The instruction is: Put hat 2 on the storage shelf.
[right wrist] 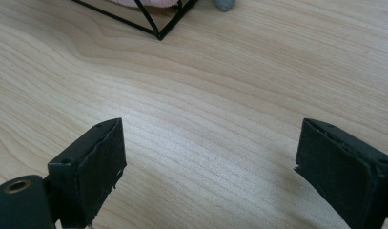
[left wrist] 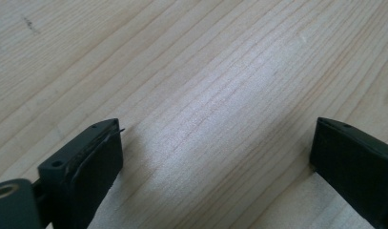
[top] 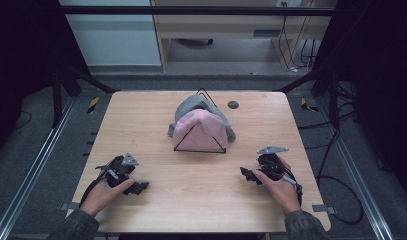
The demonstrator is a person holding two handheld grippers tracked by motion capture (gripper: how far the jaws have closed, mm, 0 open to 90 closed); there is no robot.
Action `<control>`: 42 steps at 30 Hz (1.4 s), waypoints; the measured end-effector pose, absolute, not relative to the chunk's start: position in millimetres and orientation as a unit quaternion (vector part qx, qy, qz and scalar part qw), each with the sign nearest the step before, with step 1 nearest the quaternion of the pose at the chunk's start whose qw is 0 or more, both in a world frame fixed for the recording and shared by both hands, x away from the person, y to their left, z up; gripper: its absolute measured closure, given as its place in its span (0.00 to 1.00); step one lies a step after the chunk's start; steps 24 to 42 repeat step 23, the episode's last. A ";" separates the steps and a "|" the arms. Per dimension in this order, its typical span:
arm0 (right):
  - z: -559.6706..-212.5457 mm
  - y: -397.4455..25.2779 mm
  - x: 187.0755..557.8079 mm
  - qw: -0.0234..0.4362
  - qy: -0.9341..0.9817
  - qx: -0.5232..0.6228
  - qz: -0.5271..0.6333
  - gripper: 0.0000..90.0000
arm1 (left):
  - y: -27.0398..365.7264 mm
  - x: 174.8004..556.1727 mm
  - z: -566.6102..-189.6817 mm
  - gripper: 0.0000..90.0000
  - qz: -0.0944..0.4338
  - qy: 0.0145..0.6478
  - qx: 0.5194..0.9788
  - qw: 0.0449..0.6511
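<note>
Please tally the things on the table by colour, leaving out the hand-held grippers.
Pink hat: 1
Grey hat: 1
Black wire stand: 1
Total: 3

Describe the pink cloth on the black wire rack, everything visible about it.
The pink cloth looks like soft knit or fleece, domed and rounded on top, draped over a black wire rack whose triangular frame shows across its front. It sits at the middle of the wooden table, toward the far side. A grey cloth lies behind and partly under it, touching it. Both grippers rest well short of it, jaws open.
</note>
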State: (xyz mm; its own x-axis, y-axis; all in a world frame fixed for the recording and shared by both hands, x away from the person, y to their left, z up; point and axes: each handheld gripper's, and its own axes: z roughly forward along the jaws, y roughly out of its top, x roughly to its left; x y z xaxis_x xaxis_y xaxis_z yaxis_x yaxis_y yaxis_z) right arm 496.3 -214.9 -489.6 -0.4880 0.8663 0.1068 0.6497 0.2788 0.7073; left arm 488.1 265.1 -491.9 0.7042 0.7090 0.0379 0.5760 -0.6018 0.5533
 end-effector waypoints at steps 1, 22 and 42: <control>-490.1 -214.5 496.3 0.151 0.785 0.484 0.357 0.11 | 265.0 488.1 -492.2 0.03 0.128 0.364 0.885 0.261; -512.0 -200.8 481.6 0.192 0.807 0.439 0.345 0.02 | 263.4 486.1 -497.2 0.00 0.126 0.362 0.879 0.284; -512.0 -200.9 482.0 0.193 0.808 0.437 0.345 0.02 | 263.4 486.3 -497.2 0.00 0.125 0.361 0.879 0.285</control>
